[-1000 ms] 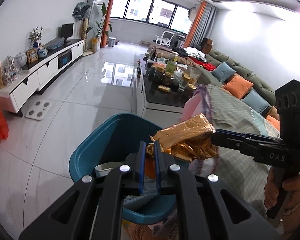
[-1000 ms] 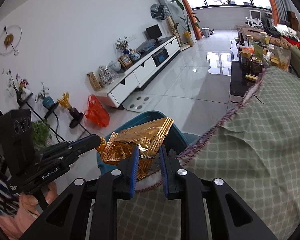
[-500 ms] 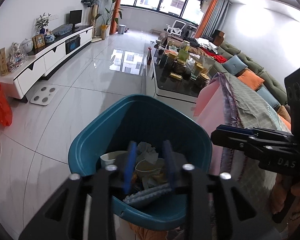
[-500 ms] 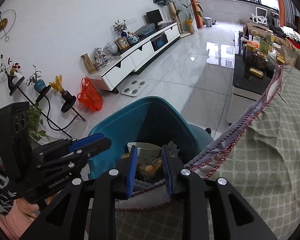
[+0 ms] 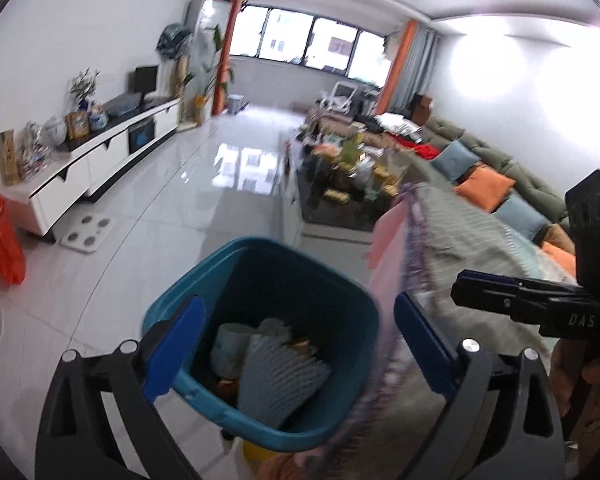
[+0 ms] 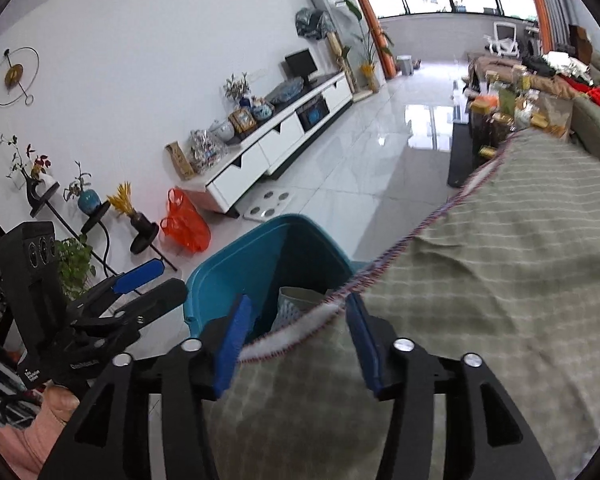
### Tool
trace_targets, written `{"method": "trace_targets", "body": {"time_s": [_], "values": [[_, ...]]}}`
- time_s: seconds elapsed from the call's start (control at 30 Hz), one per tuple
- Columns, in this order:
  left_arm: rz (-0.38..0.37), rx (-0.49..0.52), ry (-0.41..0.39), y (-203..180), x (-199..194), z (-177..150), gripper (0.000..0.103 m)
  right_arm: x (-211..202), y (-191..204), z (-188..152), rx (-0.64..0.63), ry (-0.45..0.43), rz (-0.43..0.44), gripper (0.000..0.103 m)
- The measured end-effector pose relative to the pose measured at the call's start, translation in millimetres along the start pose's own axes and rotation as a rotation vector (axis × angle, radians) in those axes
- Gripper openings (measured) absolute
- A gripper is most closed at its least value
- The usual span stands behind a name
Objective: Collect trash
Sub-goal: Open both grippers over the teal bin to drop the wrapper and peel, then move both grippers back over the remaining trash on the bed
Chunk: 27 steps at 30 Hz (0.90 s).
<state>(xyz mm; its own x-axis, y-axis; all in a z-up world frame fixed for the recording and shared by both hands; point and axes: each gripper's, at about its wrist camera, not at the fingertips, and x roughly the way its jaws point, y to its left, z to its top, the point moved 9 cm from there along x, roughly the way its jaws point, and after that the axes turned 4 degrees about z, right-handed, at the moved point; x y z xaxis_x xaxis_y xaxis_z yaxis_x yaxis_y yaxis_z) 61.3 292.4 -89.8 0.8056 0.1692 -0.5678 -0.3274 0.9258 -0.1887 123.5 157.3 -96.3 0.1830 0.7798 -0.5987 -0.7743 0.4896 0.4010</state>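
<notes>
Now both grippers hang above the teal trash bin (image 5: 260,320) at the lower centre of each view, placed there, it seems, so that whatever they let go lands inside. The left gripper (image 5: 296,344) has just been opening and its jaws stand wide apart with nothing between them; the right gripper (image 6: 296,340) has also been opening and is empty, over the edge of the checked green cloth (image 6: 500,280). In the bin lie a white foam net sleeve (image 5: 276,376) and a paper cup (image 5: 230,344); more trash is too dim to name.
</notes>
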Motion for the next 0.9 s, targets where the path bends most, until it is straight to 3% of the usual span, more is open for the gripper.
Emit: {"method": "trace_targets", "body": {"time_s": [0.13,0.33,0.6,0.9], "values": [[-0.053,0.029,-0.039,-33,-12,4,0.099,-44,-14,-4,-0.014,-0.070,-0.053,0.061],[-0.180,0.133,-0.050,-112,-16,1,0.099,-117,-61,-24,0.052,-0.161,-0.174,0.063],[-0.368,0.303,0.004,-234,-3,-23,0.100,-218,-144,-67,0.225,-0.266,-0.372,0.064],[-0.509,0.426,0.099,-351,19,-52,0.100,-304,-223,-113,0.405,-0.352,-0.530,0.065]]}}
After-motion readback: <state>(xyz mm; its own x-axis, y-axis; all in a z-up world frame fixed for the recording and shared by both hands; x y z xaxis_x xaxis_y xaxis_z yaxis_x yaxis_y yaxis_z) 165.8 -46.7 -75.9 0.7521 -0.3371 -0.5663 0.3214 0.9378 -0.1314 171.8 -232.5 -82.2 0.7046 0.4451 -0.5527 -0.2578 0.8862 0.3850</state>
